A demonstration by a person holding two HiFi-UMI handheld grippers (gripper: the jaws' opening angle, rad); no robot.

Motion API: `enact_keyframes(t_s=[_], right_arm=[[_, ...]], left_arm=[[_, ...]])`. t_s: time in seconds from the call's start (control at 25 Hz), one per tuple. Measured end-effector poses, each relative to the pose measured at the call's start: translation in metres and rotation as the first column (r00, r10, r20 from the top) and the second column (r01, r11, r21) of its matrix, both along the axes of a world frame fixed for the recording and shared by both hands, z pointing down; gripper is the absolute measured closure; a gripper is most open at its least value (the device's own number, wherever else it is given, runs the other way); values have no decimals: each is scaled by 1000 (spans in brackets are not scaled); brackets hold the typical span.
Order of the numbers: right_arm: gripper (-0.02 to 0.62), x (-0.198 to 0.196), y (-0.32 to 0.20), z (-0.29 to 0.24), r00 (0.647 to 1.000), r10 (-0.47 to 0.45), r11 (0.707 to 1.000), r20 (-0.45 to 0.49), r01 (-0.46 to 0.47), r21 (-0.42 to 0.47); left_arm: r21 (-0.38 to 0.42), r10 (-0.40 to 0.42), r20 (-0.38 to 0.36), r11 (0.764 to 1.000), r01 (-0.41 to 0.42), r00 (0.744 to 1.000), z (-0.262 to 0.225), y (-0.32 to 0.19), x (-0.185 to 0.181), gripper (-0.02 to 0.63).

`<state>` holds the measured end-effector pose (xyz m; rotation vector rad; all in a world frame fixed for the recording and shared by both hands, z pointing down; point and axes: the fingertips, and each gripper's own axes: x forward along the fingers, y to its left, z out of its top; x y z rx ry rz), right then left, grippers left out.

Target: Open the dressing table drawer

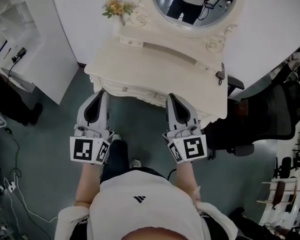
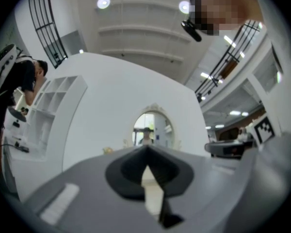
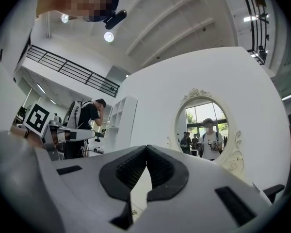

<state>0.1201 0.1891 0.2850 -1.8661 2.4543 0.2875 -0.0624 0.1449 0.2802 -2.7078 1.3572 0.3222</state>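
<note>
A curved white wall (image 1: 270, 29) backs a cream carved dressing table (image 1: 155, 71), seen from steeply above. An oval mirror (image 1: 195, 4) stands on the table against the wall. Its upper part is cut off by the picture's edge, and it reflects a person's torso.

To the right, a black office chair (image 1: 275, 114) stands just beside the table's corner. To the left is a white shelf unit (image 1: 12, 19); what its compartments hold is too small to make out. A bystander in dark clothes (image 1: 5, 104) is half cut off at the left edge.

The drawer (image 1: 132, 90) sits in the table's front, under the top. It is closed, so its contents are hidden. Its small knob (image 1: 124, 89) faces the person.

The left gripper (image 1: 99, 95) and right gripper (image 1: 172, 98) are held side by side, close in front of the table, either side of the knob and not touching it. Each gripper's own view shows its jaws (image 2: 146, 152) (image 3: 146, 149) closed tip to tip with nothing between them.

Yellow flowers (image 1: 117, 7) stand in a white vase (image 1: 124, 19) at the table's back left. Cables (image 1: 15, 184) trail across the grey floor (image 1: 50, 134).
</note>
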Motion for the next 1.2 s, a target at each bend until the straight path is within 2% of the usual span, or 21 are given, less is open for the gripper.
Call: enact_keyframes(t_s=[0.28, 0.68, 1.2], right_arm=[[607, -2, -46, 1, 1000, 26, 1000, -8, -26, -1], [607, -15, -142, 0, 998, 57, 998, -15, -57, -12], [607, -28, -234, 3, 993, 116, 993, -9, -116, -30]], left_arm=[[4, 13, 0, 1000, -13, 1000, 2, -50, -3, 598], [6, 42, -8, 999, -42, 999, -3, -152, -14, 598], [-3, 118, -3, 993, -118, 993, -4, -252, -18, 598]])
